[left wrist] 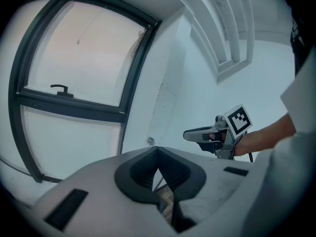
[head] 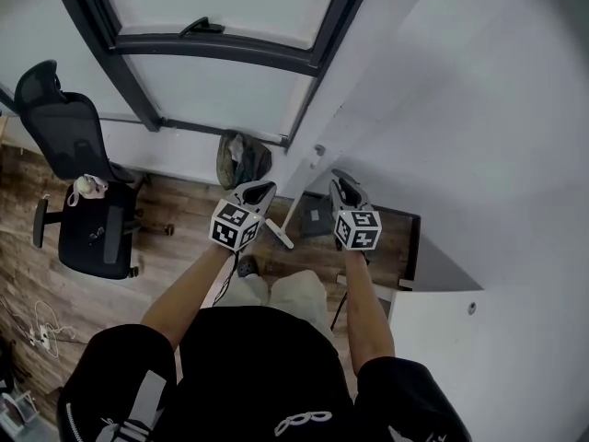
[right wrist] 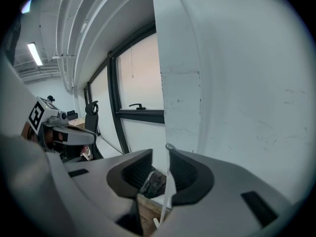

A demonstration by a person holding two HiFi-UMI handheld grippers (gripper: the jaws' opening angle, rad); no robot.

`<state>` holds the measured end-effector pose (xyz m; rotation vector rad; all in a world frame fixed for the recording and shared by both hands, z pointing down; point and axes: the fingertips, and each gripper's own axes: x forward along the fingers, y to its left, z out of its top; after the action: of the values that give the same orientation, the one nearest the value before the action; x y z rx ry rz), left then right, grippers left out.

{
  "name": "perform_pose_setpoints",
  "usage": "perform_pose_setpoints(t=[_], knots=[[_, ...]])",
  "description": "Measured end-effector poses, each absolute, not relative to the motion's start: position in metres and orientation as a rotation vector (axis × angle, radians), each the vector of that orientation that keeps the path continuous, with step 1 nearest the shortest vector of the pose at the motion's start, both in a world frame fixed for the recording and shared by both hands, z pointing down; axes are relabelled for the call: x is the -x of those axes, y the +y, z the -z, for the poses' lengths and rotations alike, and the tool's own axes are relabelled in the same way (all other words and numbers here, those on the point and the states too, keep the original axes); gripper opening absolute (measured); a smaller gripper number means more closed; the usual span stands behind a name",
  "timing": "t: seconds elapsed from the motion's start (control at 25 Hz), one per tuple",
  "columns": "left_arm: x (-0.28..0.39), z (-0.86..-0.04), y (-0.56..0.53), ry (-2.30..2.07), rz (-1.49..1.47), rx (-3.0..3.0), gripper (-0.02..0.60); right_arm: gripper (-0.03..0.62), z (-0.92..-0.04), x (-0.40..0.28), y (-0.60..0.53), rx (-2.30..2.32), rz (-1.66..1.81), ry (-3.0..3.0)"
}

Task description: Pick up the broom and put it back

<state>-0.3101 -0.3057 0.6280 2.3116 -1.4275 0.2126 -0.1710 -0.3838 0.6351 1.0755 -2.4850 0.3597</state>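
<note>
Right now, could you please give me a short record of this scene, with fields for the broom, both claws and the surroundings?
Broom: thin white broom handle, standing, leaning at the white wall pillar
Right claw: open; handle between its jaws, close to one pad, not clamped
Left claw: shut, nothing held
Nearby: black office chair; dark crumpled bag below the dark-framed window
Floor: brown wood plank floor
</note>
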Motion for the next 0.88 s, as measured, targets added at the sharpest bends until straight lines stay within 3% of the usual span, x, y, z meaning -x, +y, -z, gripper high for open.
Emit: perform_pose_setpoints(t=[0.04, 0.08, 0.16, 0.88], knots=[[0.311, -0.629, -0.307, -1.430, -0.211, -2.312, 0.017, 0.144, -0.639, 0.174, -0.385, -1.062, -0.361, -2.480], [0.312, -0.630, -0.308, -1.433, -0.209, -2.313, 0.017, 0.187, -0.643, 0.176, -0.386, -1.047, -0.362, -2.474], [0.318, -0.634, -0.311, -1.452, -0.205, -2.303, 0.017, 0.215, -0.653, 0.181, -0.388, -1.018, -0.364, -2.463], [0.348, -0.657, -0.331, -1.575, -0.156, -2.245, 0.017, 0.227, -0.737, 0.207, -0.438, -0.961, -0.437, -2.381]])
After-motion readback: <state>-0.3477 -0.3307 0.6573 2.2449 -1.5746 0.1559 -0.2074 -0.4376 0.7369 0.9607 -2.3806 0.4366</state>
